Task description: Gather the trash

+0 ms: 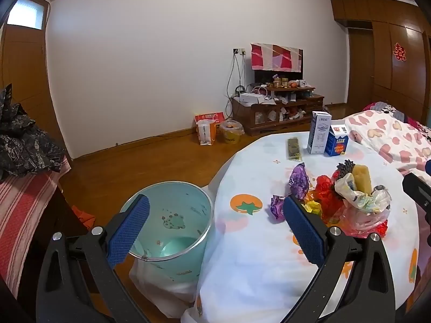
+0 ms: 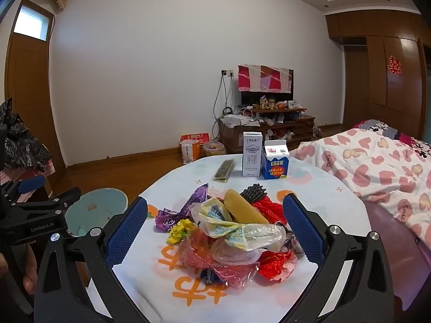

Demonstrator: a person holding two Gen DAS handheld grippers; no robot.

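A heap of trash (image 2: pixel 231 231) lies on the round table (image 2: pixel 336 202): crumpled plastic bags, red and purple wrappers, a yellow sponge-like piece and a black comb-like piece. My right gripper (image 2: pixel 215 228) is open, its blue pads on either side of the heap without touching it. My left gripper (image 1: pixel 215 228) is open too, hovering over the rim of a light-green trash bin (image 1: pixel 172 231) that stands on the floor left of the table. The heap (image 1: pixel 347 199) sits to its right. Its right pad hides part of a purple wrapper (image 1: pixel 277 207).
Two milk cartons, white (image 2: pixel 252 158) and blue (image 2: pixel 275 162), and a flat dark packet (image 2: pixel 225 171) stand at the table's far side. A bed with a heart-print quilt (image 2: pixel 377 167) borders the right. A TV cabinet (image 2: pixel 269 129) lines the far wall; clothes (image 1: pixel 21 140) lie left.
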